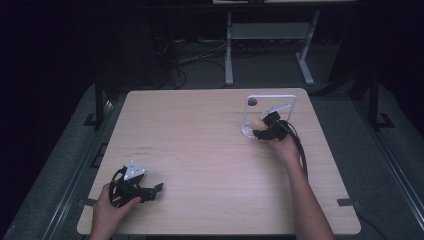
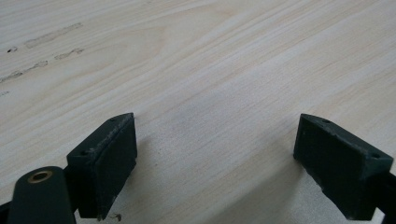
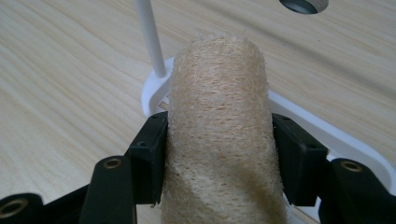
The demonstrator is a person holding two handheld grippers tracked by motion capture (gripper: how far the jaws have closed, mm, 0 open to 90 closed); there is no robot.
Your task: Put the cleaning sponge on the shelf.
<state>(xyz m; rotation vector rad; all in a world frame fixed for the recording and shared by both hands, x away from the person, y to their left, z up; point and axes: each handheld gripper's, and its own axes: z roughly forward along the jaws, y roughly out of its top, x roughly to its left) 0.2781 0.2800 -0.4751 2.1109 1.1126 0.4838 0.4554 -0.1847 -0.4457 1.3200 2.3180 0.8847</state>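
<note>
Bench (image 1: pixel 200 150) bare wood across most of its top, with the work gathered at about two o'clock. White rack (image 1: pixel 272 107) standing there, a wire frame rising from a flat base, base rim also seen in the right gripper view (image 3: pixel 327 133); thin upright rod (image 3: pixel 149 39) planted in that base. Round hole (image 3: pixel 303 4) in the wood just beyond.

Loofah (image 3: pixel 222 126), a pale fibrous cylinder, clamped at both flanks by the right gripper (image 3: pixel 219 158), jaws roughly half spread and pressing into the fibre. Lying lengthwise over the base, far end close beside the rod; whether touching base or rod cannot be told. In the high view, right gripper (image 1: pixel 265 131) at the foot of the rack.

Left gripper (image 1: pixel 150 192) parked at about seven o'clock near the bench's near edge, well apart from the rack, jaws spread wide (image 2: pixel 215 158) over bare wood, nothing between them.

Judged progress: pick-up done, carry to the rack about done. Left to do, likely: seating the loofah on the rack, then letting go and pulling clear.
</note>
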